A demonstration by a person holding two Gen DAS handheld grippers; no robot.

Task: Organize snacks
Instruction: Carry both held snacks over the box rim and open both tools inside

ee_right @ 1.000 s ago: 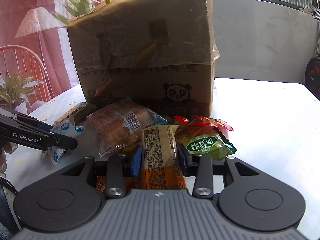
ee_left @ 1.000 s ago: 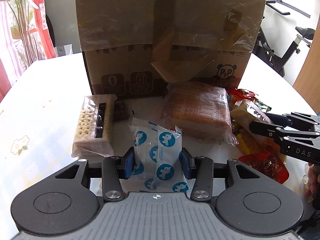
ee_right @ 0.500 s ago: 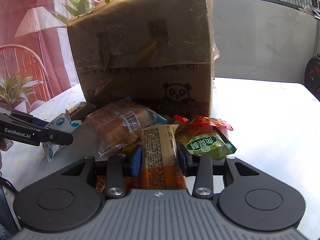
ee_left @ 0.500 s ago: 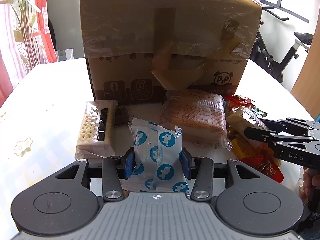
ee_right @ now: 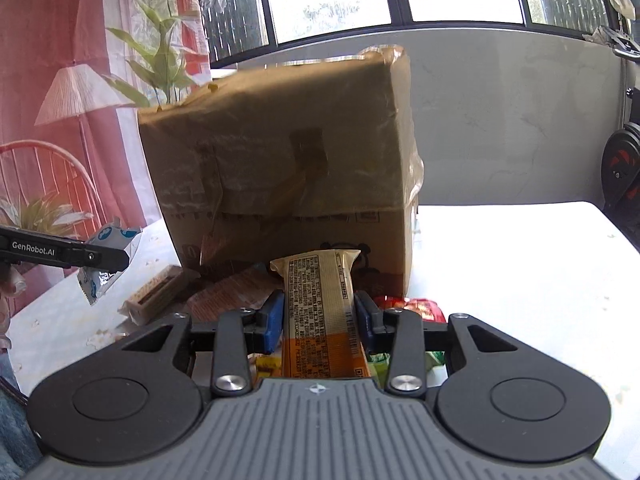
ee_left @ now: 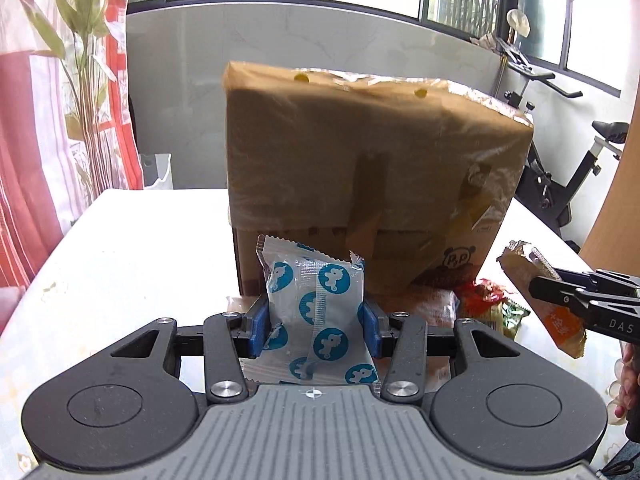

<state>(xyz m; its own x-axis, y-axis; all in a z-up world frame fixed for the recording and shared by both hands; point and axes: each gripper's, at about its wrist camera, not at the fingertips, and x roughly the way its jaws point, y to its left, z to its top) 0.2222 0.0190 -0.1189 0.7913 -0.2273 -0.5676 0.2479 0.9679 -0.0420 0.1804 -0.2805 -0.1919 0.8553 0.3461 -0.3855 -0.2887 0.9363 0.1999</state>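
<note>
At the left edge of the right wrist view, the left gripper [ee_right: 100, 258] reads "GenRobot.AI". At the right edge of the left wrist view, the right gripper [ee_left: 536, 286] reads "DAS". The cardboard box [ee_left: 372, 168] shows "P&P" on a panda logo.

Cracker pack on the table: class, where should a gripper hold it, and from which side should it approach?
Probably the cracker pack at mid-length, fingers across its narrow width, coming from above. It lies flat on the table, long and slim, its far end near the box.
</note>
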